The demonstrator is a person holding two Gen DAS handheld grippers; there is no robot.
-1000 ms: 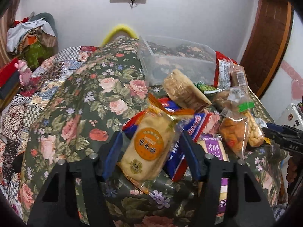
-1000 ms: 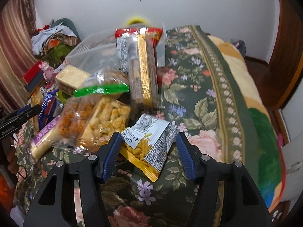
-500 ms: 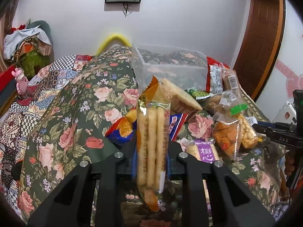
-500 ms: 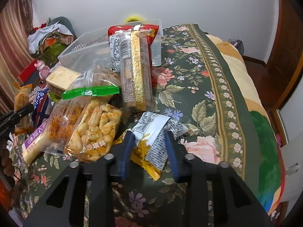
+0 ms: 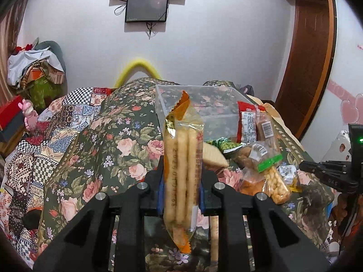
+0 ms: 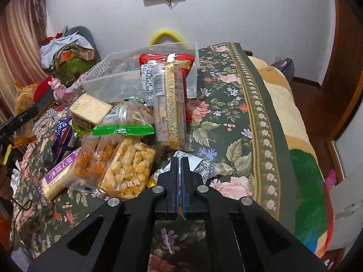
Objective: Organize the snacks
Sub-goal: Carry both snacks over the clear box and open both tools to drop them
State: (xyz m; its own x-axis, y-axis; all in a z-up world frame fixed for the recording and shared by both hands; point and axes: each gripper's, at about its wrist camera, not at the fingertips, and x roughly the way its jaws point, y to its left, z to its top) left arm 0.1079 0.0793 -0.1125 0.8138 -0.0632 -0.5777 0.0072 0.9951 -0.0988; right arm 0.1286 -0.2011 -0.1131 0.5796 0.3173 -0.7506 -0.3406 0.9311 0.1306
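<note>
Snacks first, left wrist view: my left gripper (image 5: pixel 181 190) pinches a biscuit-stick packet (image 5: pixel 181 172) upright above the bed (image 5: pixel 90 140); slick film could slide. Right wrist view: my right gripper (image 6: pixel 181 170) seems clamped on the grey-printed packet (image 6: pixel 202 166), corner only, likely to tear free.

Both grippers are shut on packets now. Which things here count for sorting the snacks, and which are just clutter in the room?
Part of the job:
- biscuit-stick packet in the left gripper
- grey-and-yellow packet in the right gripper
- clear plastic bin
- snack pile

Lying about:
- pink toy figure
- clothes heap
- wall screen
</note>
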